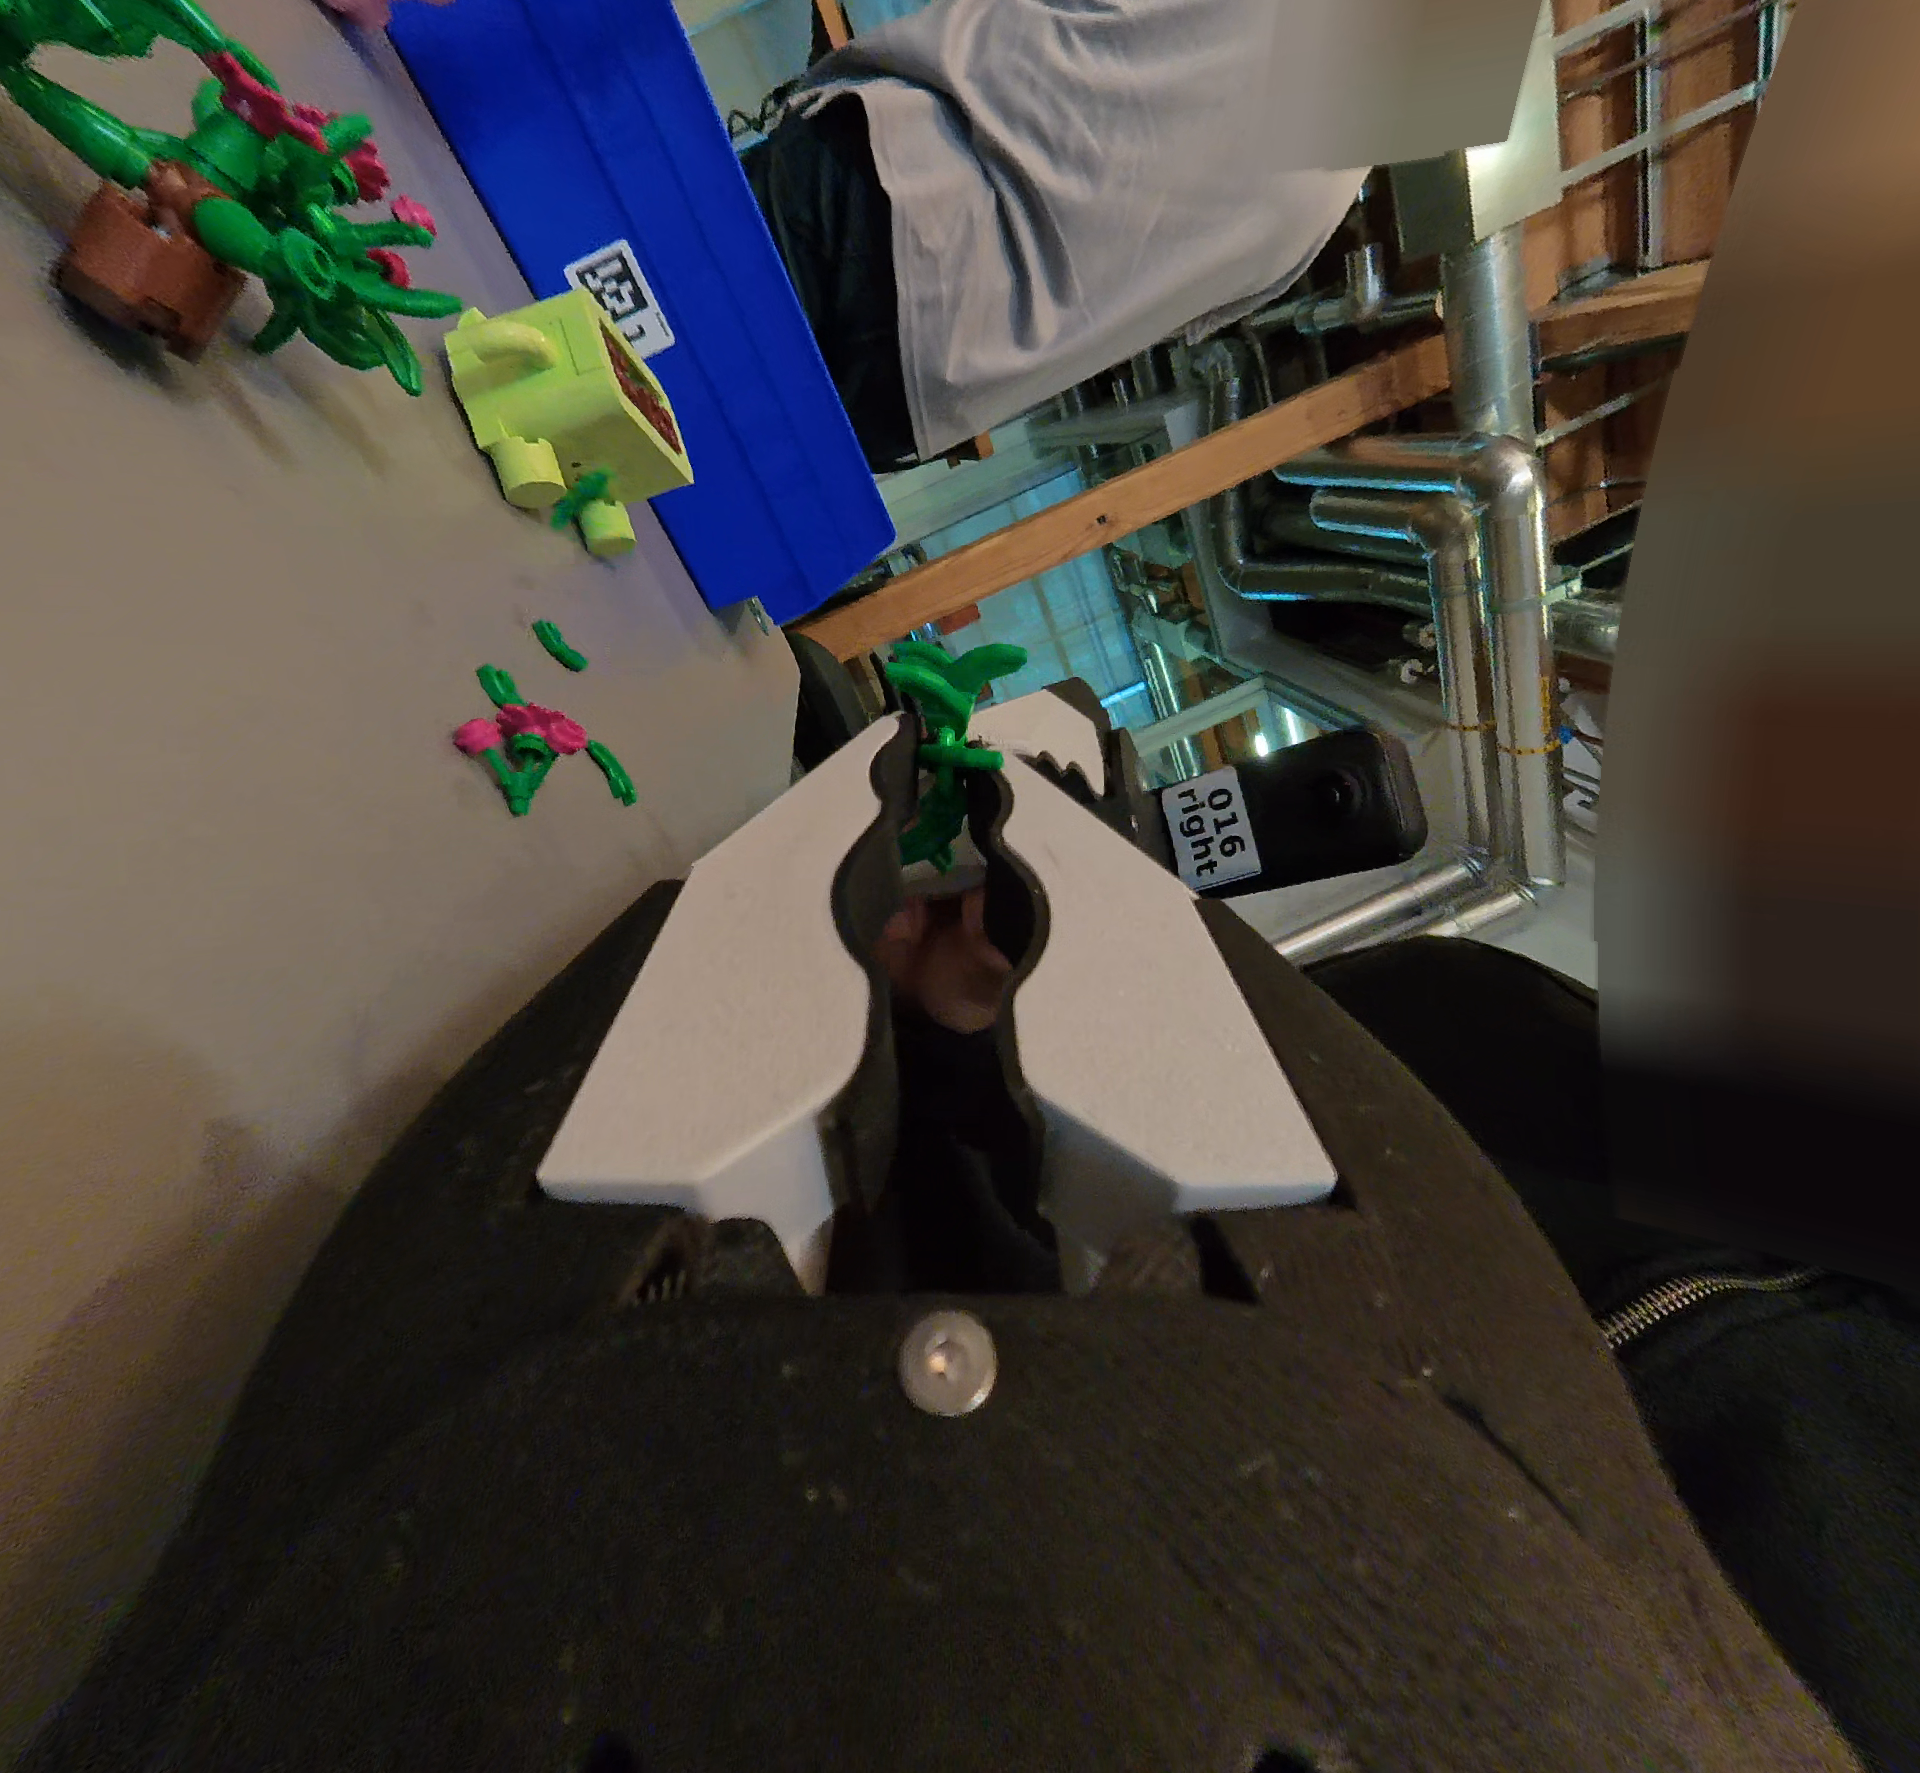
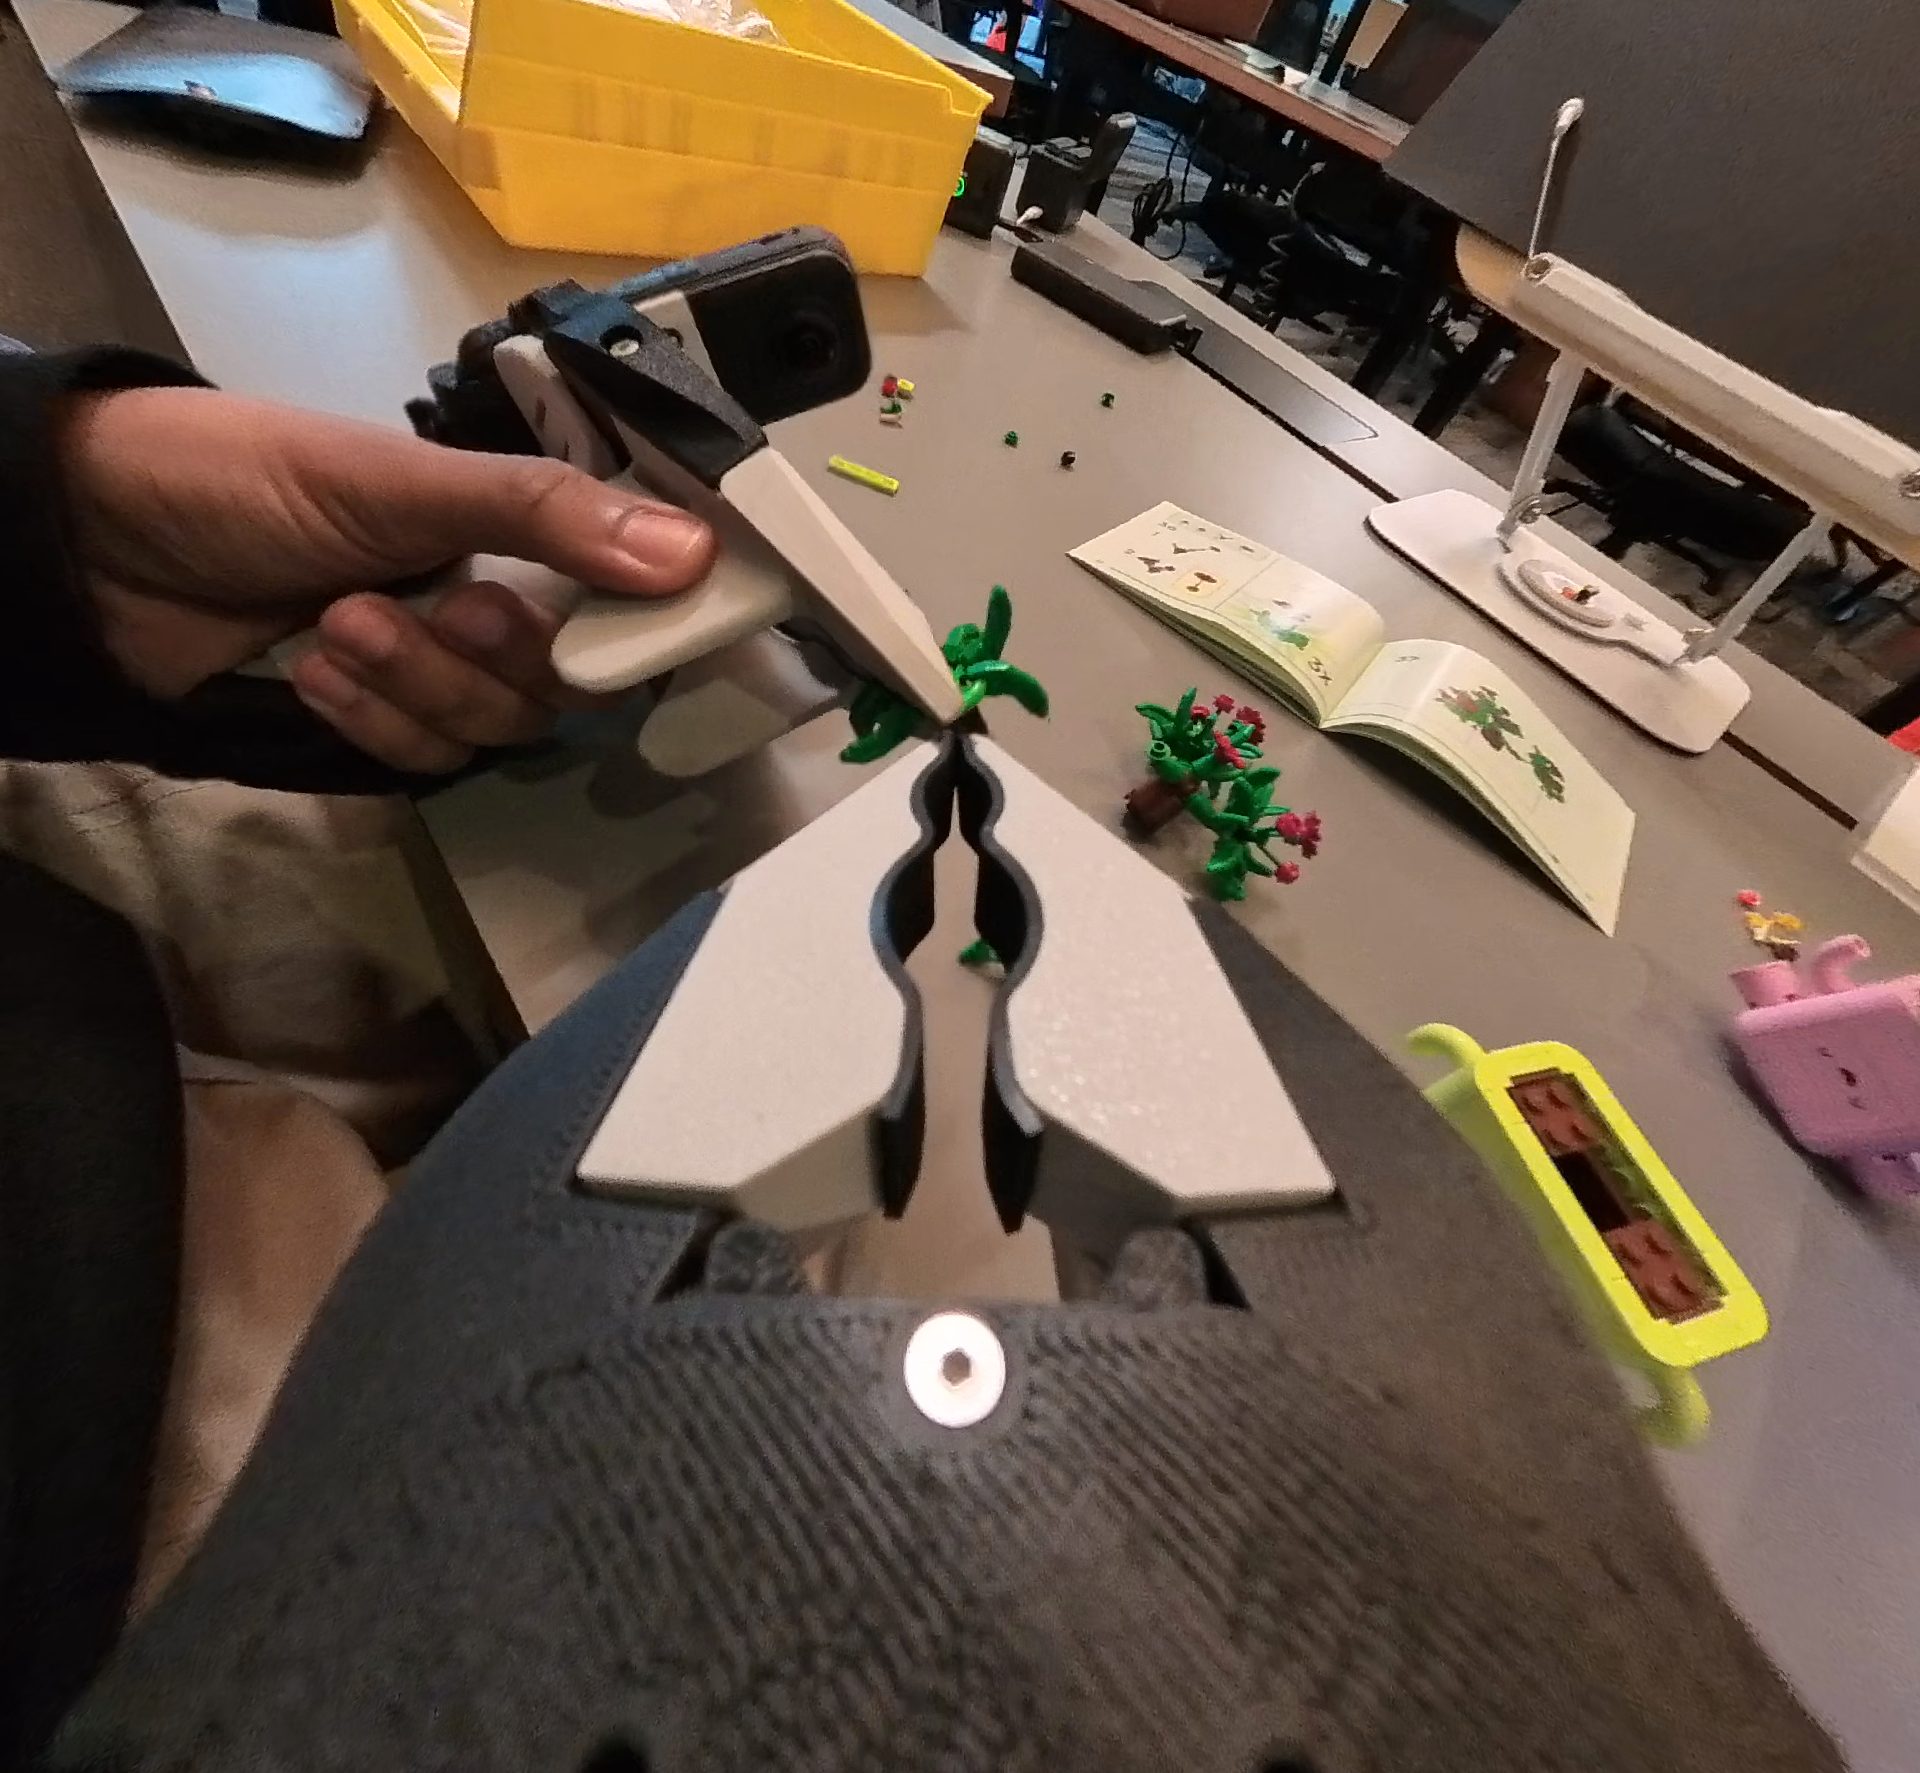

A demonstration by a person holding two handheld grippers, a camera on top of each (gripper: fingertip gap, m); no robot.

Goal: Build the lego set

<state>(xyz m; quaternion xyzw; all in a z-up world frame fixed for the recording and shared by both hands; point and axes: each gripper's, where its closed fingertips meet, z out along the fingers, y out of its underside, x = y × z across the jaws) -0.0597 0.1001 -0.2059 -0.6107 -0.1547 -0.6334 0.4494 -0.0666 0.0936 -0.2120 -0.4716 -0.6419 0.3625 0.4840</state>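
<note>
Now the left claw (image 1: 940,757) holds the green leafy stem (image 2: 982,669) tightly above the desk (image 2: 1351,892). Just below this stem, the right claw (image 2: 958,749) points up at it, nearly closed and seemingly empty, so it is nearer.

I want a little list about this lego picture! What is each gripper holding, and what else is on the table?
left gripper: shut on a green leafy sprig, lifted off the table
right gripper: jaws shut, tips right at the sprig; a hold cannot be told
flower plant: green stems, pink blossoms, brown base, lying on the table
lime planter: brown pieces inside
pink planter: beside it
instruction booklet: open
yellow bin: far end
</note>
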